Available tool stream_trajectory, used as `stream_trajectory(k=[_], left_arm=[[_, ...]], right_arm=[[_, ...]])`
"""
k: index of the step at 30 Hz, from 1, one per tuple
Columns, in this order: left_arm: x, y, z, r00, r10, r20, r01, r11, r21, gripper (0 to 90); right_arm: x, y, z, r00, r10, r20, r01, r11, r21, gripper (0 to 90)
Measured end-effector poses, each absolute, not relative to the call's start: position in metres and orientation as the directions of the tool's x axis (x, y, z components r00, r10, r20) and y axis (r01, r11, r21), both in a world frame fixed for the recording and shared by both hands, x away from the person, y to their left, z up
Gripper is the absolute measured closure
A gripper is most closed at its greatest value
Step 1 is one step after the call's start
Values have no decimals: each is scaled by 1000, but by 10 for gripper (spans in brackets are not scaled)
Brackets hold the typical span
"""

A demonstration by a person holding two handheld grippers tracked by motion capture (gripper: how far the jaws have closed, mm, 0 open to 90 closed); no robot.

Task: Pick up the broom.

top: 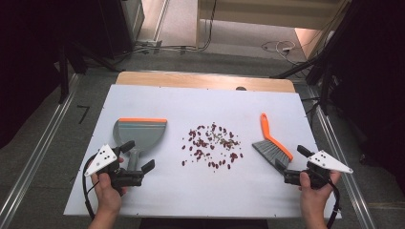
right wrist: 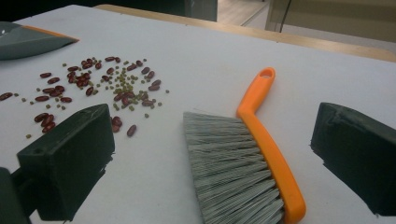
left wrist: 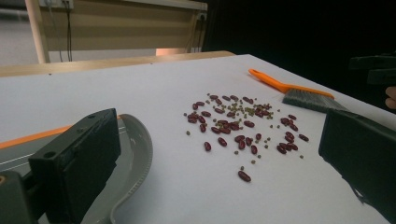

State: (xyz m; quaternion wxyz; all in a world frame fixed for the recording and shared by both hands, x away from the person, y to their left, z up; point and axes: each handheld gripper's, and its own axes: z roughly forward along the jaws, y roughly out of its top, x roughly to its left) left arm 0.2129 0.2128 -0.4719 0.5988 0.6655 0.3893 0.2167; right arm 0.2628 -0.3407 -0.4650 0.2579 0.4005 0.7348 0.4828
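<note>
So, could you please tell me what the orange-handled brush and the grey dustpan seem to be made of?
The orange-handled brush looks like moulded plastic: a smooth, evenly coloured handle with a soft sheen and a hanging hole. Its grey bristles appear to be fine synthetic fibres, though that is uncertain. The grey dustpan also seems matte plastic, with an orange lip, possibly rubber.

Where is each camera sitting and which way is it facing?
High view: above the person's side, looking forward and down on the table; both hands, left gripper and right gripper show.
Left gripper view: rides the left gripper, looking between its open jaws over the dustpan toward the beans and brush.
Right gripper view: rides the right gripper, looking between its open jaws at the brush.
Shared: all three show the beans, brush and dustpan.
</note>
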Motion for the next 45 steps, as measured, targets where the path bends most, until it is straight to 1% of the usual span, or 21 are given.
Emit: stream_trajectory(k=[13,16,19,21,26,35,39,43,45], left_arm=[[211,205,-469,631,758,-164,256,-4,967,3],[209,205,-468,631,759,-162,253,-3,968,3],[209,207,-468,627,763,-160,250,-3,968,3],[209,209,-469,622,765,-166,253,5,968,3],[211,211,-469,617,767,-175,258,14,966,3],[214,209,-469,621,763,-179,261,14,965,3],[216,206,-470,624,760,-181,264,13,965,3],[215,206,-470,627,758,-180,262,12,965,3],[215,206,-470,626,759,-179,262,11,965,3]], right_arm=[[272,-332,-455,-520,854,20,375,207,903,0],[280,-325,-448,-541,841,-13,379,257,889,0],[285,-322,-445,-538,843,-21,387,268,882,0],[296,-319,-439,-525,851,-19,414,275,868,0],[310,-318,-431,-512,859,-4,433,262,862,0],[342,-310,-425,-521,853,-26,472,313,824,0],[361,-307,-424,-514,858,-1,520,312,795,16],[370,-305,-424,-505,863,-8,545,326,773,18],[379,-303,-425,-508,862,4,578,337,743,28]])
